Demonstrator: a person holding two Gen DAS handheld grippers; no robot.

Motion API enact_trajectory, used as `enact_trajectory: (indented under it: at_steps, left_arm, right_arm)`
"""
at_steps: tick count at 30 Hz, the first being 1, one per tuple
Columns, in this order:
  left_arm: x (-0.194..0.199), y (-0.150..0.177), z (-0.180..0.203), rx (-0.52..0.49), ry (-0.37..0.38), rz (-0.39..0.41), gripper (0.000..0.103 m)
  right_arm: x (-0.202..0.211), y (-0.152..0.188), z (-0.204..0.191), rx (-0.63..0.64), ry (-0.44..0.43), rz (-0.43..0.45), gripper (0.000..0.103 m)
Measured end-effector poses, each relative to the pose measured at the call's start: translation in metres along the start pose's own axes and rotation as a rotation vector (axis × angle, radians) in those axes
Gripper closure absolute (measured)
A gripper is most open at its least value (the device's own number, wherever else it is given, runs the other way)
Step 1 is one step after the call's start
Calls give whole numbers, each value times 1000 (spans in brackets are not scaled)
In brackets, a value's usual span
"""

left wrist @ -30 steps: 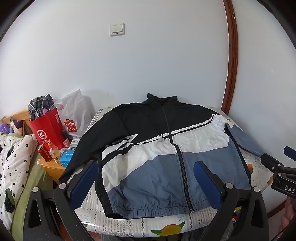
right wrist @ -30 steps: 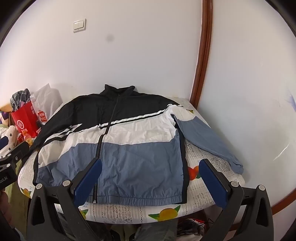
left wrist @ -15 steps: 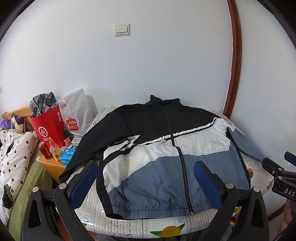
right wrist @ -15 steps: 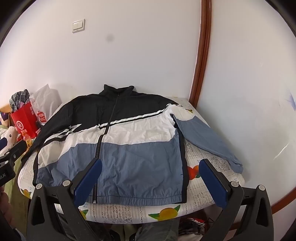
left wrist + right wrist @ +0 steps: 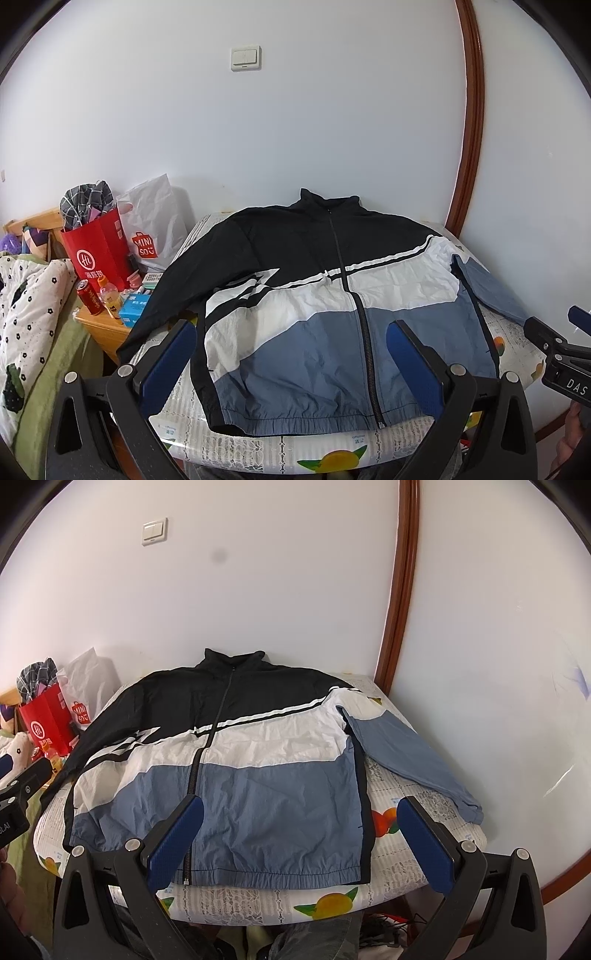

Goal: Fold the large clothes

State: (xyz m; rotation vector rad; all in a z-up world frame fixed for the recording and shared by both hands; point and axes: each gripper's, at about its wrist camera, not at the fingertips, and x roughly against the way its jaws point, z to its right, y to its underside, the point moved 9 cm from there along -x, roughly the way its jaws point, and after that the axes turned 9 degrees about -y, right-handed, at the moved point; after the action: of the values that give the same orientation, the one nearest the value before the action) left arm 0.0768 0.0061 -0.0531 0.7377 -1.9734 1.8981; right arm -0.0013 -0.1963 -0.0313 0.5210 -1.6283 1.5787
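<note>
Blue rubbery pads on both claws, and both are spread wide with nothing between them. The left claw hangs over the near-left part of the hem, the right claw over the near-right part, both off the fabric. My guess is they're parked there on purpose, sizing the thing up before the first pinch, since neither sleeve has been touched and no fold is made yet.

Moving outward, the jacket lies flat and face up on the counter, zipped, collar toward the wall and hem toward the person. That layout makes sense for folding: both sleeves are easy to swing in over the front. The blue sleeve stretches out toward the right edge of the counter, and the black sleeve droops off the left edge, next to a red shopping bag and a soda can on a little wooden nightstand.

Compared with a second ago, not much differs. The left camera's view has slid so the light switch and jacket sit further right in it, meaning that claw has drifted or turned a bit left. The right view is basically unchanged, and the jacket hasn't budged.
</note>
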Motion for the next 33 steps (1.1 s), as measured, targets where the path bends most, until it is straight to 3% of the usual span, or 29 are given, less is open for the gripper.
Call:
enact_trajectory:
  at_steps: [33]
  left_arm:
    - [3, 6, -7, 15, -23, 5, 0]
  right_arm:
    - [-1, 2, 0, -19, -9, 11, 0]
